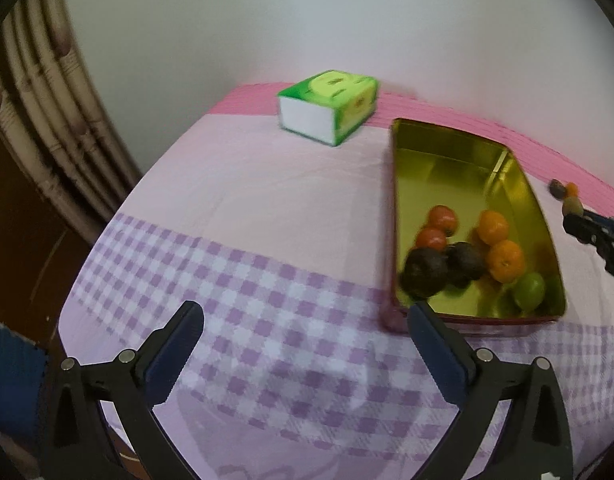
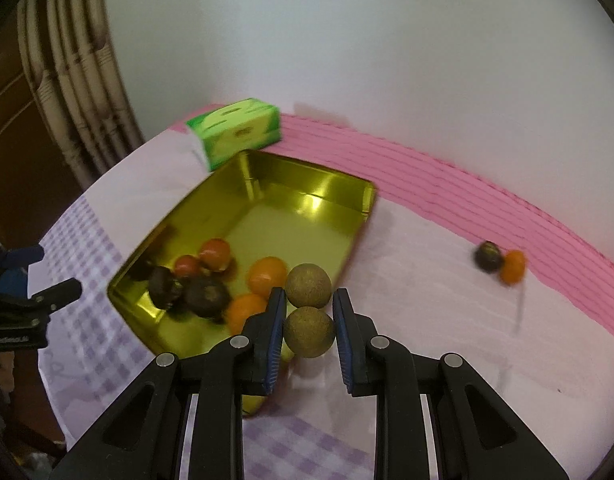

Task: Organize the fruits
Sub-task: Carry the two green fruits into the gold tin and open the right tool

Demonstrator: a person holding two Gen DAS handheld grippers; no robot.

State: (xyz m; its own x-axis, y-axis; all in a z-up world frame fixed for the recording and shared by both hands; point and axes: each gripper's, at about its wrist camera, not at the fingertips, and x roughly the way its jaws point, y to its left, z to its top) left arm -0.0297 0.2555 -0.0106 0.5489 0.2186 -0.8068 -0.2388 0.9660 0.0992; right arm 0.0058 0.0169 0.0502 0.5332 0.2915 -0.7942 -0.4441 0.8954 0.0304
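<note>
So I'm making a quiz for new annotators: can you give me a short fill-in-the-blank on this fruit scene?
1. The right gripper holds two round ____ fruits.
2. The left gripper is ____ with nothing between its fingers.
3. The box beyond the gold tin is white and ____.
4. Outside the tin, an orange fruit lies on the ____ strip of the cloth.

Missing words: brown; open; green; pink

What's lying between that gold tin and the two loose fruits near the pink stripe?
Nothing: the right wrist view shows bare pale cloth between the gold tin and the loose fruits.
</note>
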